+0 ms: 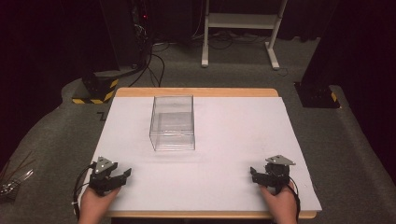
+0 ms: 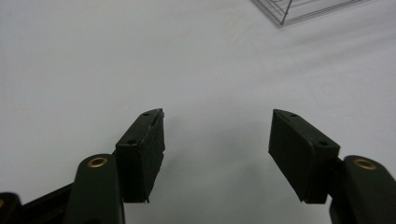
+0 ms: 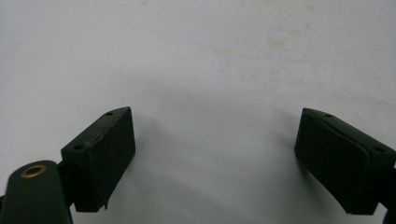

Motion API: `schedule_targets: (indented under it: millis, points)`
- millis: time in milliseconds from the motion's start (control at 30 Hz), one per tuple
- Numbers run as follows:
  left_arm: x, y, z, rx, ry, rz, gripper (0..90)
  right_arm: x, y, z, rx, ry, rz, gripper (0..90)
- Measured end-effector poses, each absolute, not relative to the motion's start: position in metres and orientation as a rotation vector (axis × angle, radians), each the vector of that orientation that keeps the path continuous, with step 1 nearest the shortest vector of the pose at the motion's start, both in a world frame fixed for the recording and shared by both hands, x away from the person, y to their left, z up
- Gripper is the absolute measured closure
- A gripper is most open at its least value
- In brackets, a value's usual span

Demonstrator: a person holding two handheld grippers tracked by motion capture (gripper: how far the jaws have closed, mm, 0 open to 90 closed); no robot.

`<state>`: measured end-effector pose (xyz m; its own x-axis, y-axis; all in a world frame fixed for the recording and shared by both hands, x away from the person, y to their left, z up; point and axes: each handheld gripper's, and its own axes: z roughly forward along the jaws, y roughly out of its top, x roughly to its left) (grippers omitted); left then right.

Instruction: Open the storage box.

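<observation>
1. The clear box (image 1: 172,122) stands upright on the counter (image 1: 233,140), open side up, left of centre and toward the far edge; its long axis runs from 12 o'clock to 6 o'clock, away from the person.
2. It is a rectangular container with thin, see-through walls and sharp straight edges — plastic or acrylic by the look of it — and the white surface shows through it.
3. In the left hand-held gripper view a corner of the clear box (image 2: 299,10) shows at about 1 o'clock, well apart from the jaws.
4. The counter has a matte white top with a pale wooden rim along the far and near edges; in the right hand-held gripper view the white surface carries faint yellowish smudges.
5. The left hand-held gripper (image 1: 122,175) sits near the counter's near-left corner, at roughly 7 o'clock from the box, its black jaws spread wide with nothing between them — (image 2: 217,140) shows bare counter in the gap.
6. The right hand-held gripper (image 1: 254,175) rests near the near-right corner, at roughly 4 o'clock from the box and well apart from it; its jaws are likewise spread, empty (image 3: 215,149).
</observation>
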<state>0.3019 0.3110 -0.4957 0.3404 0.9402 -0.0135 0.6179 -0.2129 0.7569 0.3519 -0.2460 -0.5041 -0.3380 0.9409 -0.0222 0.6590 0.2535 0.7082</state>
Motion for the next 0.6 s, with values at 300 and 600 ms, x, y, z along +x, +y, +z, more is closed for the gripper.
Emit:
schedule_targets:
  millis: [300, 600]
  points:
    - [0.299, 0.299, -0.487, 1.923, 1.291, 0.605, 38.2, 0.352, -0.246, -0.504, 1.453, 2.086, 0.848, 12.2]
    - [0.298, 0.283, -0.484, 1.921, 1.230, 0.573, 40.5, 0.352, -0.246, -0.504, 1.453, 2.085, 0.848, 12.2]
